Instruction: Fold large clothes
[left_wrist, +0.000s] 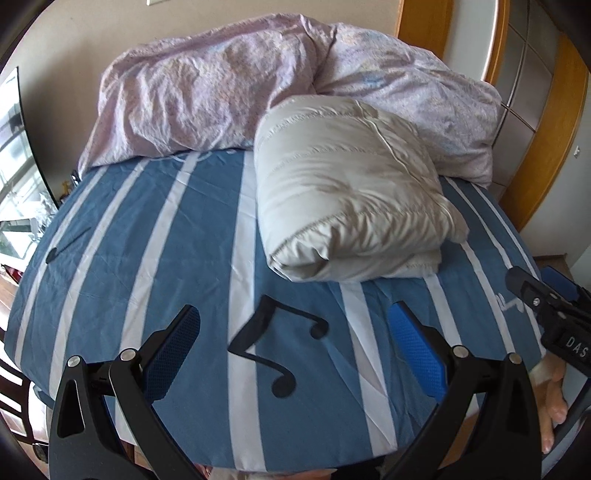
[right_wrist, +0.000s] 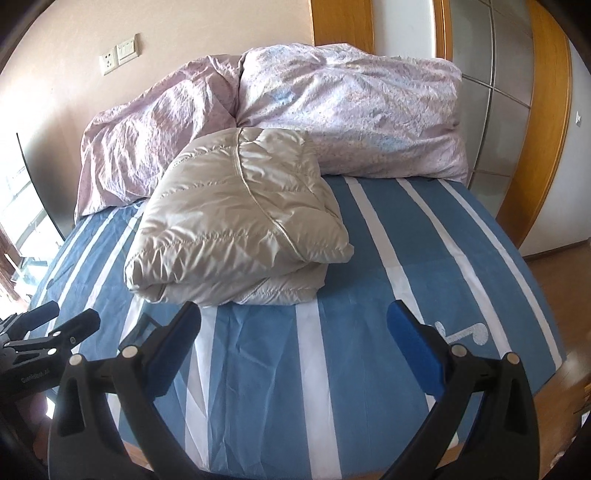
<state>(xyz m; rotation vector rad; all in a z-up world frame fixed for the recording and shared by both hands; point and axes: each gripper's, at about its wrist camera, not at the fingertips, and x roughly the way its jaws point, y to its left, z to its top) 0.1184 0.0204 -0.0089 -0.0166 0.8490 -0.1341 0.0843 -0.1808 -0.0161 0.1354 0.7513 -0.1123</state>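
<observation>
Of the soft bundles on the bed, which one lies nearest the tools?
The beige quilted jacket, folded on the striped sheet. The crumpled pink duvet lies behind it, against the wall. Both tools, left and right, are open.

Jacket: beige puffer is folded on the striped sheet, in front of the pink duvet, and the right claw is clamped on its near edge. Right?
Not quite. The folded jacket does lie on the striped sheet in front of the pink duvet, but the right claw is open and short of it, gripping nothing. The right wrist view shows this.
</observation>
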